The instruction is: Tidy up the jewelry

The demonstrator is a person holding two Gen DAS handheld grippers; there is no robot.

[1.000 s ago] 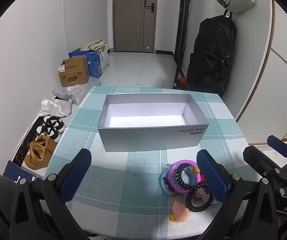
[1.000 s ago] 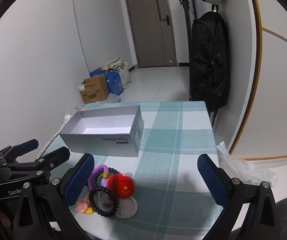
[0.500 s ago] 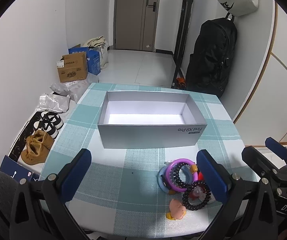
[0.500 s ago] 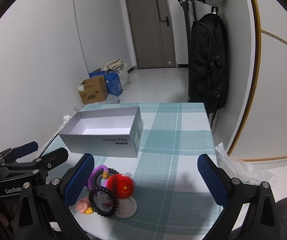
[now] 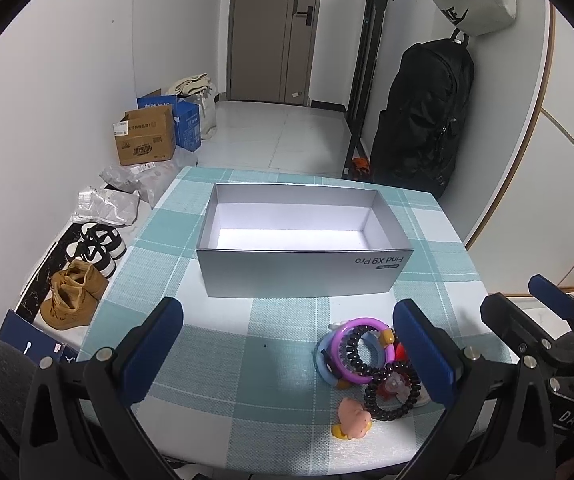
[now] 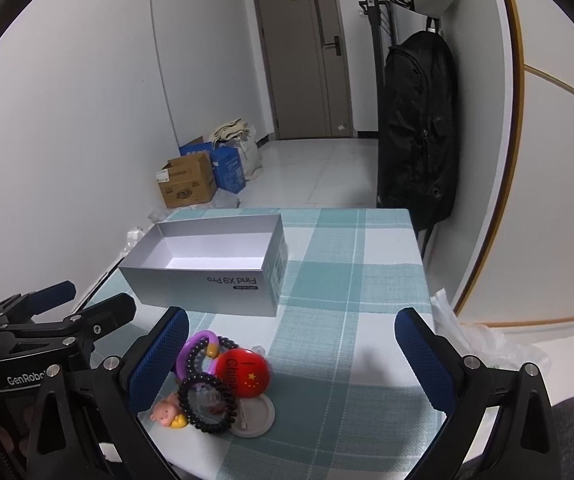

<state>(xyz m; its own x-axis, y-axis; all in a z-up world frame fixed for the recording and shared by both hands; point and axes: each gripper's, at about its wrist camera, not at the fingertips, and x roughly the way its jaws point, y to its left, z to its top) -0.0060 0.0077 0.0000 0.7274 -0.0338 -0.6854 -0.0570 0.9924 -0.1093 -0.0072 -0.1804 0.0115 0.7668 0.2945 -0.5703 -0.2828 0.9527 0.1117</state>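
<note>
An empty grey box (image 5: pixel 303 272) marked "Find X9 Pro" stands in the middle of the checked table; it also shows in the right wrist view (image 6: pixel 207 280). A pile of jewelry lies near the front edge: a purple ring (image 5: pixel 361 348), a black bead bracelet (image 5: pixel 391 394), a pink pig charm (image 5: pixel 353 422). In the right wrist view the pile holds the black bracelet (image 6: pixel 207 404), a red badge (image 6: pixel 243 372), a white disc (image 6: pixel 257 416) and the pig charm (image 6: pixel 167 412). My left gripper (image 5: pixel 291 348) and right gripper (image 6: pixel 291 360) are both open and empty above the table's front.
The table has a teal checked cloth (image 5: pixel 247 360). On the floor to the left lie shoes (image 5: pixel 75 296) and cardboard boxes (image 5: pixel 145 140). A black backpack (image 5: pixel 423 120) hangs at the back right. A white plastic bag (image 6: pixel 479 340) lies beyond the table's right edge.
Both grippers have risen and pulled back slightly, so the box and jewelry sit a little lower and smaller in view. Nothing on the table has moved.
</note>
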